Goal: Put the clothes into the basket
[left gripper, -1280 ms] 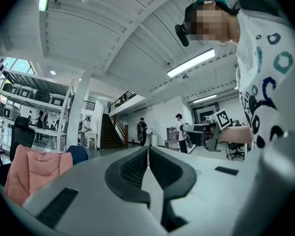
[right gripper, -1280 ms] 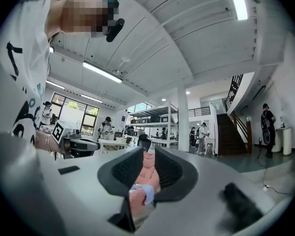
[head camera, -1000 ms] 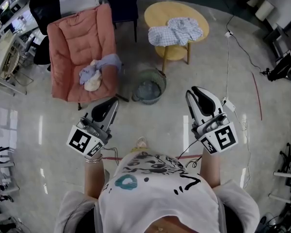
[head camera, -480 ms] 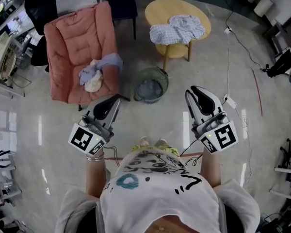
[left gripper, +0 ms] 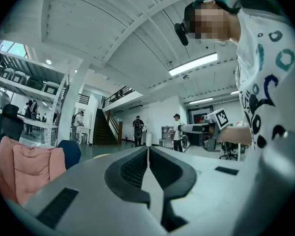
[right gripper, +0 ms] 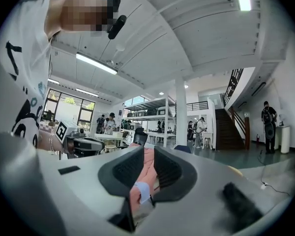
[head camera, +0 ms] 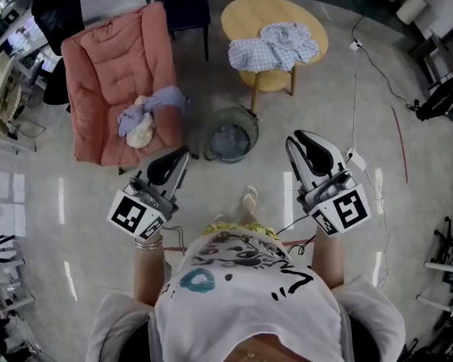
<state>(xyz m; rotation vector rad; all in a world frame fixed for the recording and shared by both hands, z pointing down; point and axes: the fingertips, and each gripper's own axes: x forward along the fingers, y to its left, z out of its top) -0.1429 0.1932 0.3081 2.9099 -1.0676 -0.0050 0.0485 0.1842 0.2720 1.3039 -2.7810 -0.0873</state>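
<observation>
Right now both my forearms are bent at the elbows and held out in front of my chest, each gripper pointing level toward the furniture ahead. My left gripper has its jaws pressed together with nothing between them. My right gripper has its jaws slightly apart and empty, and only the pink armchair shows through the narrow gap.

The wire basket stands on the glossy pale floor ahead of me, between the two grippers and just beside the armchair's front corner, with a grey-blue cloth already inside. A lavender and cream bundle of clothes lies on the armchair seat. A checked shirt is crumpled on the round yellow table beyond the basket. A thin cable trails across the floor to my right. The room is an open hall – white beams, strip lights, a staircase, people standing far off.
</observation>
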